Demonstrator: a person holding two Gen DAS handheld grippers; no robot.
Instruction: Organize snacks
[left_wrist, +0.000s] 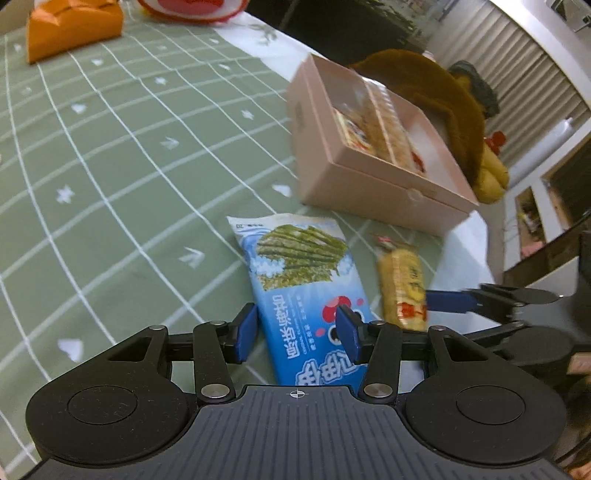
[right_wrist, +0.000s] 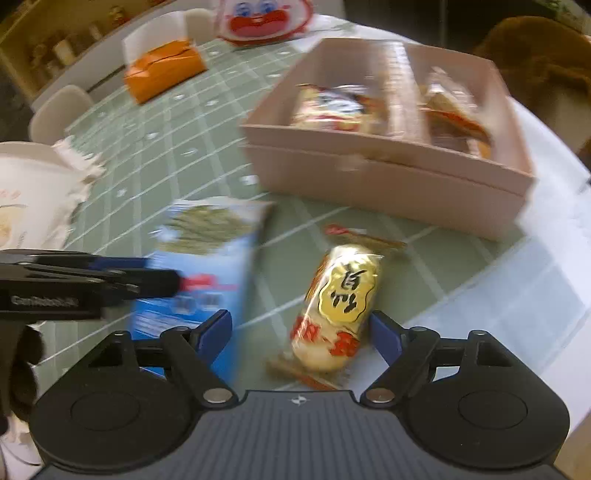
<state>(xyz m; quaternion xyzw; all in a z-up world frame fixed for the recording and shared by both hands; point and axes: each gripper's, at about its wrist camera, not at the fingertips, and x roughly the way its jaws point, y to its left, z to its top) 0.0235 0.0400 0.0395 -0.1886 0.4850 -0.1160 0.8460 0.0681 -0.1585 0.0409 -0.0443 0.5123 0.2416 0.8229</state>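
**Both claws over the loose snacks, neither gripping**

My left claw (left_wrist: 298, 334) hangs over the blue seaweed snack packet (left_wrist: 295, 273), which lies flat on the green checked cloth of the desk (left_wrist: 110, 166). Its blue pads sit either side of the packet's lower part, spread apart and not pressing on it, so this claw is released. Just to the right of the packet lies the yellow rice cracker pack (right_wrist: 338, 306), also flat on the cloth. My right claw (right_wrist: 301, 334) straddles that pack with its pads wide, clear of the wrapper on both sides; it holds nothing.

Beyond both snacks stands the pink box (right_wrist: 388, 181), open on top, with several wrapped snacks already in its compartments. The right wrist view is blurred, so I cannot read which snack sits in which compartment. Farther back on the desk I see an orange box (right_wrist: 162, 72) and a bag with a red-and-white cartoon face (right_wrist: 264, 18). A brown plush toy (left_wrist: 436, 96) sits behind the pink box.
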